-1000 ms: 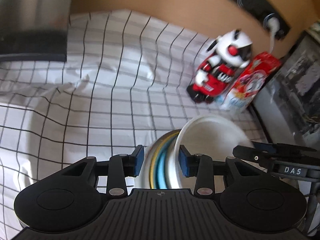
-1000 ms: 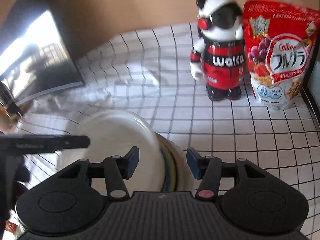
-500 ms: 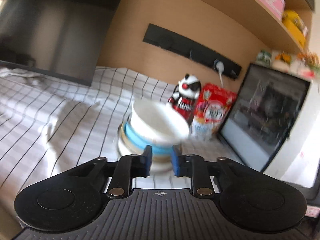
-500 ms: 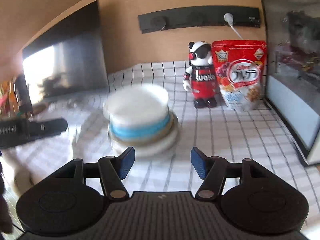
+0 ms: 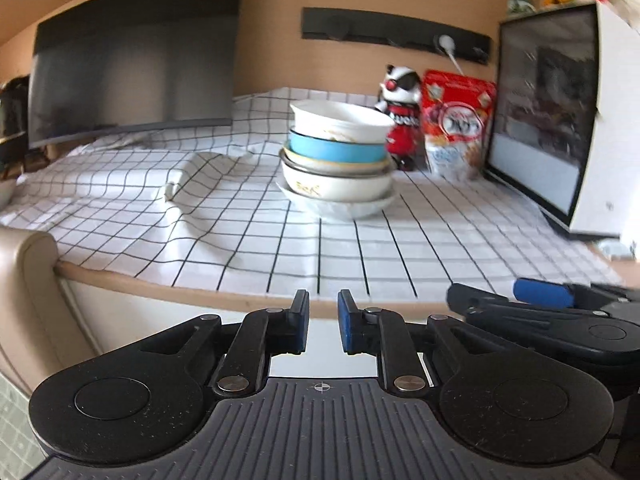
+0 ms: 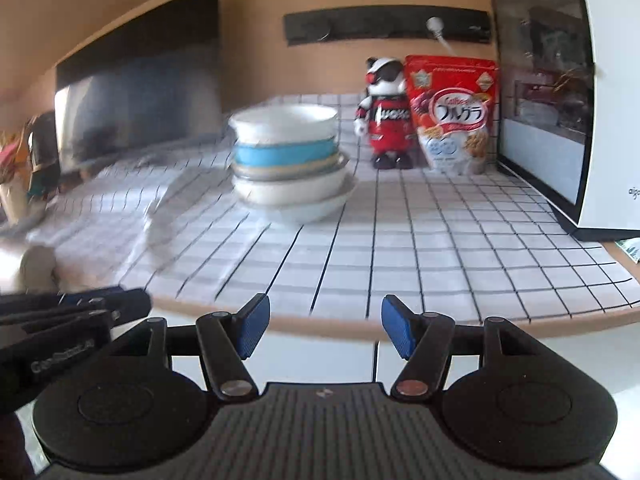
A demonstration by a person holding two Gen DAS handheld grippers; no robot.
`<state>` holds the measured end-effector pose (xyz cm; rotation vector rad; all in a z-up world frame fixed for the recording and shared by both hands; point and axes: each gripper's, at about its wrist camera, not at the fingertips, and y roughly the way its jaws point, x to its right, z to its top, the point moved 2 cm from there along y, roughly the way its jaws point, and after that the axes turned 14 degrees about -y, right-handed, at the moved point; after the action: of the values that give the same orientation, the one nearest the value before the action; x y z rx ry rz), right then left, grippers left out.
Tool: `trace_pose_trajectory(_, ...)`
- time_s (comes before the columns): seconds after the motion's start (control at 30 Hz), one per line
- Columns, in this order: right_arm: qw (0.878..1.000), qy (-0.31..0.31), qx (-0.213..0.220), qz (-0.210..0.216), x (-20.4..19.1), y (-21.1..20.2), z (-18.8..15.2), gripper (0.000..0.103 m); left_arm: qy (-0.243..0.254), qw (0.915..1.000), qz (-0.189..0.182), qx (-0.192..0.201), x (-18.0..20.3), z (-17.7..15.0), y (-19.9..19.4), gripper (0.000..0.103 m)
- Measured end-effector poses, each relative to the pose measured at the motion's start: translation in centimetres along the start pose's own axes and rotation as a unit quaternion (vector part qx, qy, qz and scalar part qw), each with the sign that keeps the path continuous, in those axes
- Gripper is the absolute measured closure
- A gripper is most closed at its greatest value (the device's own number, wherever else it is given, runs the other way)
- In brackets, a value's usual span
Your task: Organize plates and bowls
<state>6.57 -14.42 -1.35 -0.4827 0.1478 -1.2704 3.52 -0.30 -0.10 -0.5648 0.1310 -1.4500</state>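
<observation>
A stack of bowls [image 5: 338, 158] stands on the checked tablecloth [image 5: 240, 232]: a white bowl on top, a blue one under it, then cream and metal-rimmed ones, on a white plate at the bottom. The stack also shows in the right wrist view [image 6: 290, 160]. My left gripper [image 5: 323, 326] is off the table's front edge, empty, its pads a narrow gap apart. My right gripper [image 6: 325, 330] is open and empty, also in front of the table edge. Both are well back from the stack.
A red and black panda robot toy [image 6: 386, 114] and a red cereal bag [image 6: 454, 114] stand behind the stack. A white microwave [image 6: 568, 92] is at the right. A dark screen [image 5: 132, 80] leans on the wall at the left. A beige chair back [image 5: 28, 292] is at the lower left.
Both grippers have pulled back from the stack to beyond the table's front edge. The left gripper's pads have closed to a narrow gap. The stack stays on the cloth.
</observation>
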Motion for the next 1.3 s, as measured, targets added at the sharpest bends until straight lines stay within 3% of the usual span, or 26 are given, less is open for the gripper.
trace_pose_trajectory(0.4,1.0,0.006,0.01,-0.001,-0.2,-1.1,-0.5,0.04,0.006,0.9999,0.001,-0.012,0.3,-1.6,-0.2,0.085)
trace_pose_trajectory(1.3,1.0,0.003,0.001,0.006,-0.6,-0.8,-0.6,0.04,0.002,0.9999,-0.004,-0.011,0.4,-1.2,0.0,0.085)
